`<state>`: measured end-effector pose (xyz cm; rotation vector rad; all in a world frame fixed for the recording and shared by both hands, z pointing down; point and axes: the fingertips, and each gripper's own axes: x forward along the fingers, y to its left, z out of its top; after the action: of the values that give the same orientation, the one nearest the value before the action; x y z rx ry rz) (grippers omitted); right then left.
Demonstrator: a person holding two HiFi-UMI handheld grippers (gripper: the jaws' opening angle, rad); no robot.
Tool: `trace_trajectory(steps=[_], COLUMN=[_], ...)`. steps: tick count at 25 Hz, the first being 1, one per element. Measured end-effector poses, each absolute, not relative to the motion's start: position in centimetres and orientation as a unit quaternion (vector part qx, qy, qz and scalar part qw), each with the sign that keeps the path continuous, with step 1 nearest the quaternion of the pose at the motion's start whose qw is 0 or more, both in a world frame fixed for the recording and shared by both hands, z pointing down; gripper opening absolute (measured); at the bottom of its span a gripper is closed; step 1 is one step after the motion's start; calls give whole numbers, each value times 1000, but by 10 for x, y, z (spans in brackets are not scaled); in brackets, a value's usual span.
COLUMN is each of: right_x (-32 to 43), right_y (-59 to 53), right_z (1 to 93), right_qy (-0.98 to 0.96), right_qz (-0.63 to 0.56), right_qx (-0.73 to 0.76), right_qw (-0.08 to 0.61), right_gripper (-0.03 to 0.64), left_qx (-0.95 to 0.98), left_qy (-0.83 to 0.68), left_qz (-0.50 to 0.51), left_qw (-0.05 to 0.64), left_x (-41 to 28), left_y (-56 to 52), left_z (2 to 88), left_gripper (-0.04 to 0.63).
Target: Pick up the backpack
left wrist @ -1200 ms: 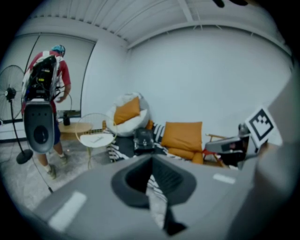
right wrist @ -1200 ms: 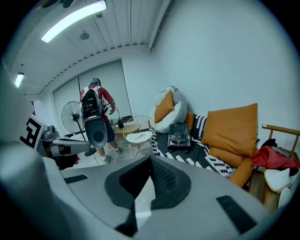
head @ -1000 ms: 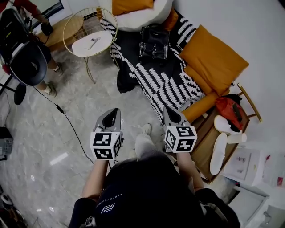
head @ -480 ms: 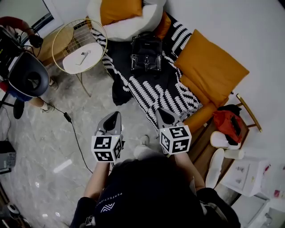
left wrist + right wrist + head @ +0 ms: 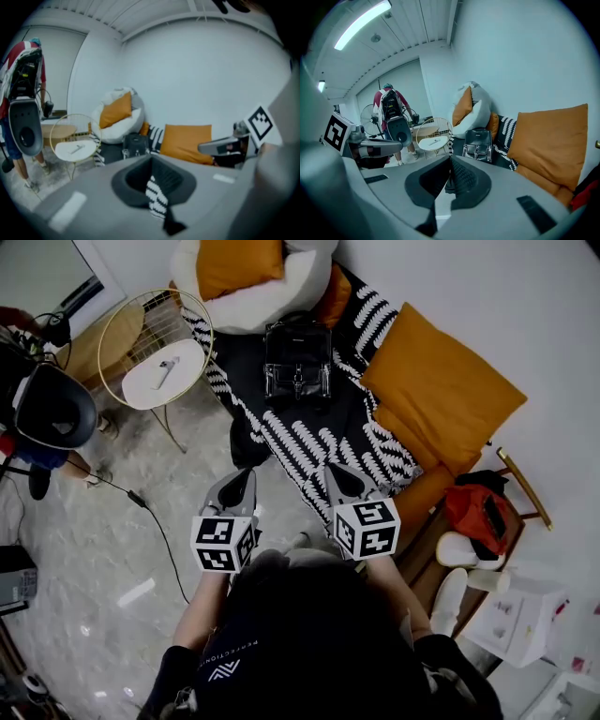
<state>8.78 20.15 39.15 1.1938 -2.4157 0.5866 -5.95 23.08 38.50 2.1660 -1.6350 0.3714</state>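
Grey marble floor (image 5: 84, 549), black-and-white throw (image 5: 314, 432) spread at the far end. The black backpack (image 5: 297, 360) sits upright on that throw, 12 o'clock from the grippers, orange cushion (image 5: 441, 390) at its 3 o'clock. Left gripper (image 5: 242, 479) and right gripper (image 5: 336, 474) are both closed tight on nothing, well apart from the backpack.

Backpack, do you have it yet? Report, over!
Left gripper and right gripper both shut, empty. Backpack upright on striped blanket, untouched, ahead of both. Only blanket lies between.
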Motion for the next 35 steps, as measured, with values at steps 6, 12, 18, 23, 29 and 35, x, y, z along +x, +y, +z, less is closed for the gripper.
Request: trace_trajectory(steps=[6,12,18,23,29,35], right_x=[95,108,114,113,111,106], right_y=[187,178,160,125,61,-8], right_z=[389,393,401,407,416,427], right_qy=[-861,-852,-848,-844,-834,-821], right_qz=[210,223,226,228,237,246], right_qx=[427,441,446,451,463,480], right_qw=[180,172,176,179,184,190], right_gripper=[-3,-2,22,51,97,117], left_qx=[766,761,766,772,776,775], left_qy=[-595,-599,-590,-579,-571,-561], left_qz=[147,149,138,138,148,169], left_qw=[195,199,213,224,224,236], left_x=[-57,-57,-54,-53,-62,-75], left_y=[210,195,167,124,59,-1], left_z=[389,394,404,418,426,445], left_gripper=[9,12,14,50,111,141])
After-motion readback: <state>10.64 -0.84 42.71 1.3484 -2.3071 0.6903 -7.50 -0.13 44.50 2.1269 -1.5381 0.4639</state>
